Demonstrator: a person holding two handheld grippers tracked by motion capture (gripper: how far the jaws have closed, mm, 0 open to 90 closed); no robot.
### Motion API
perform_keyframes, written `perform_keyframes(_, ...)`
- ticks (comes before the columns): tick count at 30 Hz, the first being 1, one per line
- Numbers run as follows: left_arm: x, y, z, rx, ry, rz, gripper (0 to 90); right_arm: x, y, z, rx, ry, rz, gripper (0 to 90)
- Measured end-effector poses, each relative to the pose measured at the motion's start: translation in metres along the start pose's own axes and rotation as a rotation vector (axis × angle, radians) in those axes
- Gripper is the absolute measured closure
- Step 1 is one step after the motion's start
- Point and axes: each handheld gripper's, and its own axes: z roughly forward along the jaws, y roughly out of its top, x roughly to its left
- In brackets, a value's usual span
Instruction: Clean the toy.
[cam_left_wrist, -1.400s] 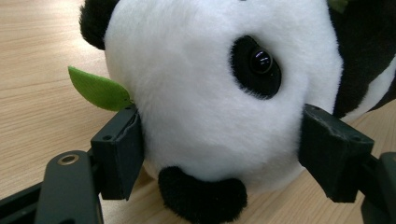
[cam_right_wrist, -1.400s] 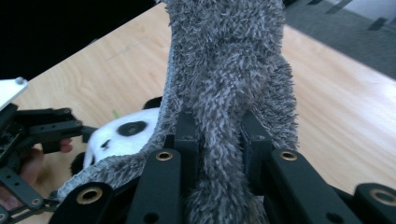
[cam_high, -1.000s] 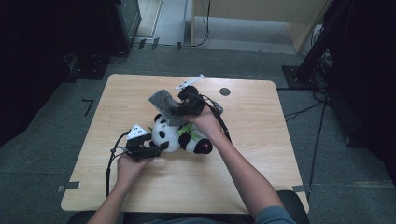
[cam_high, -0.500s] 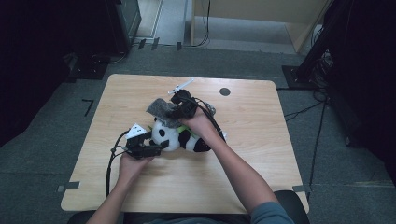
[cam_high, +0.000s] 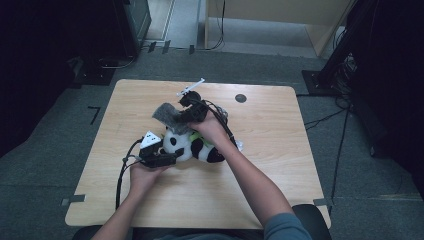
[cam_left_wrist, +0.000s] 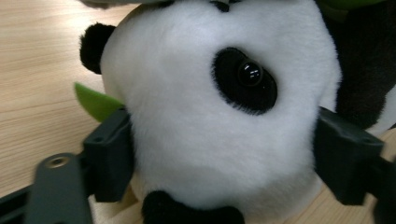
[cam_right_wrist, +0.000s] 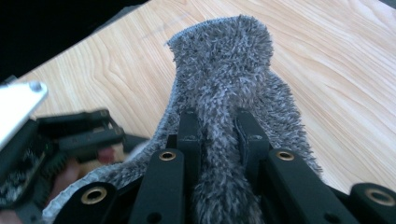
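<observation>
A: What has changed in the last second?

B: The right gripper (cam_high: 187, 116) has carried the fuzzy grey knitted cloth (cam_high: 169, 116) leftward and a little lower across the light wooden table (cam_high: 280, 165). A second ago the cloth hung beyond the toy; now it sits right over the head of the black-and-white plush panda (cam_high: 192, 146). I judge it is about to be pulled onto or laid over the head.

A: And the grip on it?

B: In the right gripper view the jaws are pinched tight on a fold of the cloth (cam_right_wrist: 224, 116), nearly closed, with grey pile bulging either side.

A: The left gripper (cam_high: 159, 156)?

B: It hasn't moved. Its jaws have eased out and come back in, and in the left gripper view they press the panda's white head (cam_left_wrist: 210, 126) from both sides, steadying it near the table's middle.

A: Count things for me.

B: One panda, one grey cloth, two grippers, one table. A small green felt leaf (cam_left_wrist: 95, 102) pokes out beside the head.
</observation>
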Motion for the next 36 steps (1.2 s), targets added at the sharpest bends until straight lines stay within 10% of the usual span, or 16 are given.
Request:
perform_keyframes(7, -0.003, -0.002, -0.001, -0.007, 0.025, -0.023, 24.3, 0.008, -0.002, 0.019, 0.061, -0.034, -0.045, 75.1)
perform_keyframes(36, -0.008, 0.003, -0.003, 0.041, 0.026, -0.002, 29.3, -0.067, -0.044, -0.06, 0.063, -0.21, 0.098, 77.3)
